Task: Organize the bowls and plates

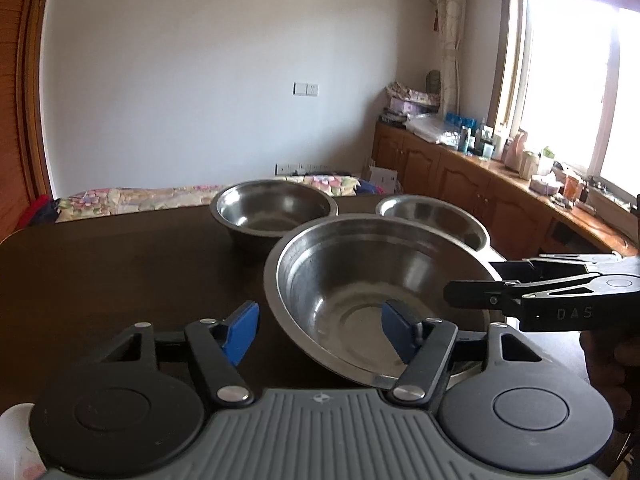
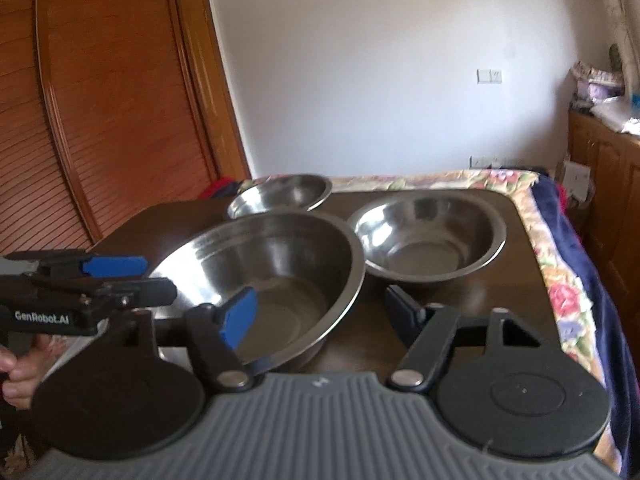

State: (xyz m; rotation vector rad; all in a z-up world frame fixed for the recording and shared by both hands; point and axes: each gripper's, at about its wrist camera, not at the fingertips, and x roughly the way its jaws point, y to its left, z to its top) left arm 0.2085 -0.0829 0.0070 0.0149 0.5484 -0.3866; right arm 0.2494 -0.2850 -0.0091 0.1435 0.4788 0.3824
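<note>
both my grippers pointed slightly down at the big steel bowl [image 1: 372,300]: left gripper [image 1: 320,330] and right gripper [image 2: 320,312] open astride its near rim, holding nothing.

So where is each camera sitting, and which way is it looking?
Left wrist view: sits on the left gripper, looking forward over the dark table towards a white wall and window; the right gripper pokes in from the right.
Right wrist view: sits on the right gripper, looking towards the wall and a wooden wardrobe; the left gripper and a hand show on the left.
Shared: the big steel bowl, two smaller bowls behind it, the table.
</note>
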